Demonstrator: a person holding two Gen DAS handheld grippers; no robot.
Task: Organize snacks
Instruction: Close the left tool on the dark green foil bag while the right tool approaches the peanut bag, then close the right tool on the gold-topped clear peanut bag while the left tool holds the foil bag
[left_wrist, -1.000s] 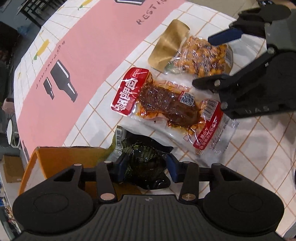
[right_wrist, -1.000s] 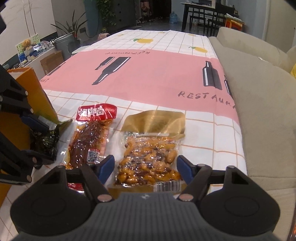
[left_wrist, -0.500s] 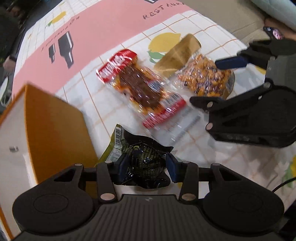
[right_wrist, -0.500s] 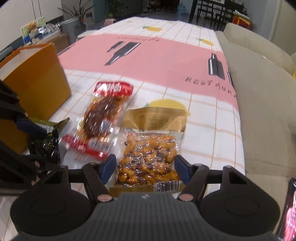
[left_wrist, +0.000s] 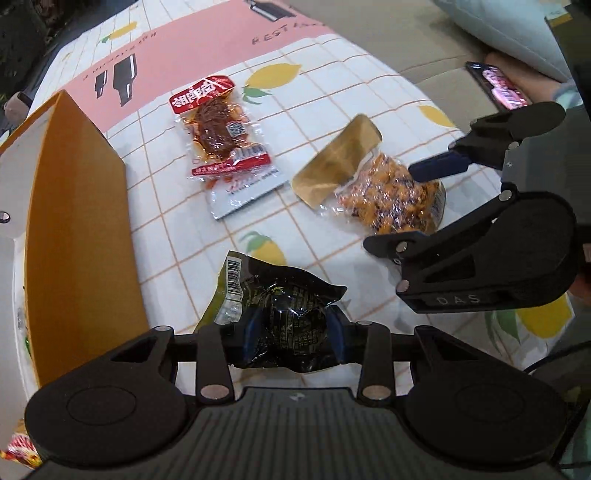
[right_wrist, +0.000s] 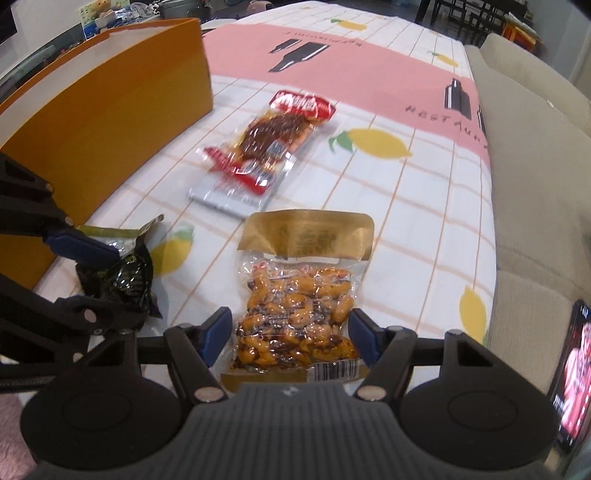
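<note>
My left gripper (left_wrist: 291, 328) is shut on a black crinkled snack packet (left_wrist: 284, 299), held above the tablecloth beside the orange box (left_wrist: 85, 236). My right gripper (right_wrist: 291, 332) has its blue fingers on both sides of a clear bag of orange nuts with a gold top (right_wrist: 299, 314); the bag looks held, its gold end hanging forward. A red-labelled meat snack pack (left_wrist: 221, 136) lies flat on the cloth further away. The black packet (right_wrist: 125, 280) and the meat pack (right_wrist: 266, 147) also show in the right wrist view.
The orange box (right_wrist: 110, 103) with white inside stands at the left. The cloth (left_wrist: 303, 103) has a pink band and lemon prints. A beige sofa (right_wrist: 535, 166) borders the table's right edge, with a lit phone (right_wrist: 572, 373) on it.
Both grippers have pulled back and risen with their packets; the nut bag has left the meat pack's side. The orange box has come into fuller view at the left.
</note>
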